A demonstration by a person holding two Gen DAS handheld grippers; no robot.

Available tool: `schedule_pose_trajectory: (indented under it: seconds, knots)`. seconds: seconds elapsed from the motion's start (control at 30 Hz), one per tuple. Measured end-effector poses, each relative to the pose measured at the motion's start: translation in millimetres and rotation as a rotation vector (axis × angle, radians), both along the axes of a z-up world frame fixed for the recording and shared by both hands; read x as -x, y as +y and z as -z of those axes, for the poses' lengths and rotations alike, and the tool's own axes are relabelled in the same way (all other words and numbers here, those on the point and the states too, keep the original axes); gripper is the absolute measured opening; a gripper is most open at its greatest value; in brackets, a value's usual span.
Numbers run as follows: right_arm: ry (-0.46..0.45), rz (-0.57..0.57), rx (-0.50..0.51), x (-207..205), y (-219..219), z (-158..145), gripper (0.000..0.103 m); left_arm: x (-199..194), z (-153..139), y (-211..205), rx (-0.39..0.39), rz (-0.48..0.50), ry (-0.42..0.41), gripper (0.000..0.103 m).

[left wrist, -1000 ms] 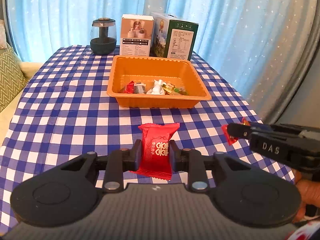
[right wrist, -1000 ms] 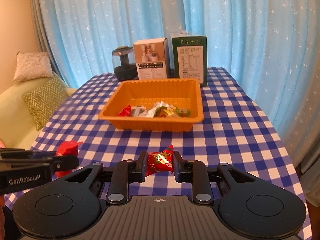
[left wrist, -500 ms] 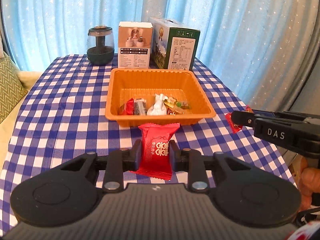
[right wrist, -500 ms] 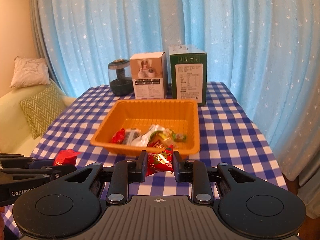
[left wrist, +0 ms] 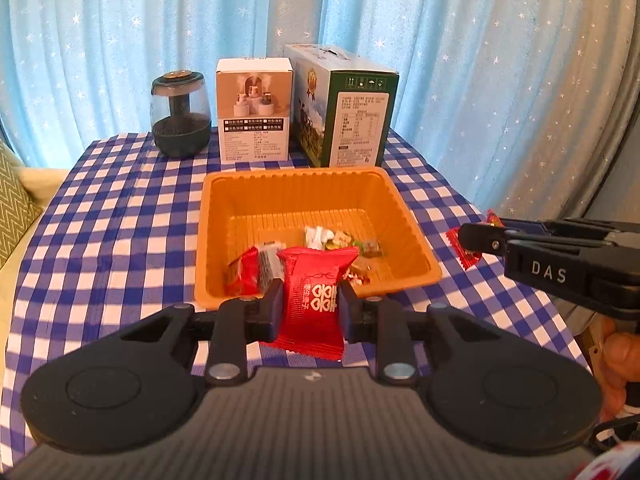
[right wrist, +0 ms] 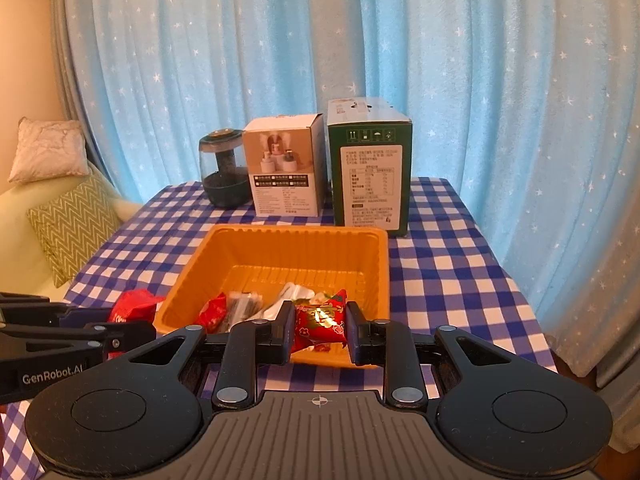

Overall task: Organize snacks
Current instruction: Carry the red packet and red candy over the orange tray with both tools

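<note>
An orange tray [left wrist: 304, 184] [right wrist: 280, 248] sits mid-table on the blue checked cloth and holds several wrapped snacks [left wrist: 340, 240] [right wrist: 240, 306]. My left gripper [left wrist: 311, 308] is shut on a red snack packet [left wrist: 314, 292], held at the tray's near rim. My right gripper [right wrist: 319, 330] is shut on a small red candy [right wrist: 320, 322], held over the tray's near edge. In the left wrist view the right gripper [left wrist: 466, 238] comes in from the right with the candy. In the right wrist view the left gripper [right wrist: 132, 326] comes in from the left with the packet.
Behind the tray stand a dark glass jar [left wrist: 180, 116], a white box [left wrist: 254, 114] and a green box [left wrist: 346, 108]. Blue curtains hang behind the table. A couch with cushions [right wrist: 72, 224] is off the left edge.
Both grippers have moved forward to the tray with their snacks still held; the tray now looks closer and is seen from higher up.
</note>
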State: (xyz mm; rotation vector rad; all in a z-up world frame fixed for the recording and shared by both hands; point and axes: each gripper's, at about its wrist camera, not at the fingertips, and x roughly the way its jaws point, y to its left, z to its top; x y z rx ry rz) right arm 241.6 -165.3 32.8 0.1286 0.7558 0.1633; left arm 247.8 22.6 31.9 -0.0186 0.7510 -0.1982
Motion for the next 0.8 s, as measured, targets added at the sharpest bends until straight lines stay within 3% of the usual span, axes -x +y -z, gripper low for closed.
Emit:
schedule_pose_trajectory:
  seconds: [0.8]
  knots:
    - [0.103, -0.019, -0.046, -101.1, -3.4, 28.8, 0.026, -99.8, -1.0, 11.1, 0.037, 0.017, 0.043, 0.025]
